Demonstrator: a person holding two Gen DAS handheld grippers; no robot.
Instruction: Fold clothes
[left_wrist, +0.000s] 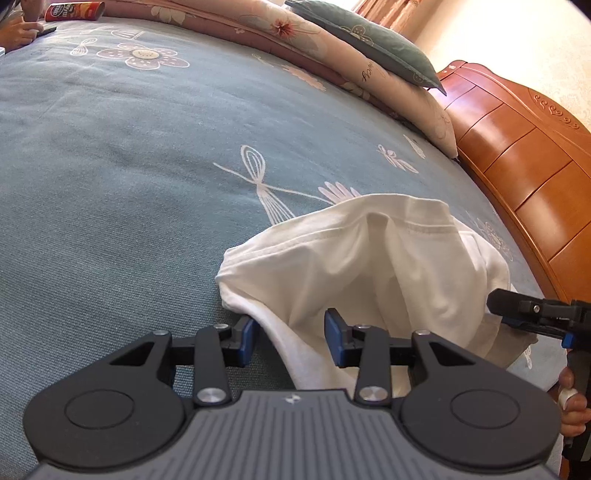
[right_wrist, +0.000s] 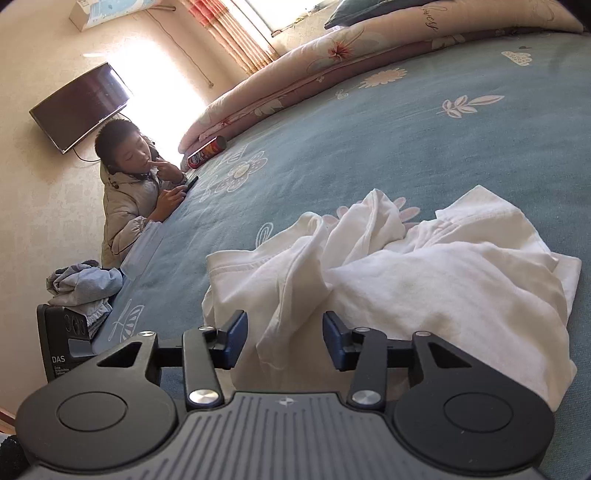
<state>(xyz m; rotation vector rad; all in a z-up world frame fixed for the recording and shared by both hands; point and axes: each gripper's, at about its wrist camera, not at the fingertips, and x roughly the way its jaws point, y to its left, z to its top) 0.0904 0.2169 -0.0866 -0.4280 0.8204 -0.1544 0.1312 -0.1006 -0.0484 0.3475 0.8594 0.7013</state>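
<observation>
Shirt (right_wrist: 424, 280) bunched at bed (left_wrist: 110, 166) edge | left gripper (left_wrist: 290, 341) and right gripper (right_wrist: 284, 341) jaws spread, gripping nothing | risk: pinching several crumpled layers together, skewing fold

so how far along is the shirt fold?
Done: nothing looks folded; the white shirt lies crumpled on the blue bedspread. In hand: both hand-held grippers sit at its near edge, the left hand-held gripper and the right hand-held gripper open, cloth between the pads but not pinched. Left: spreading it flat and every fold. A grey garment waits off the bed edge.
</observation>
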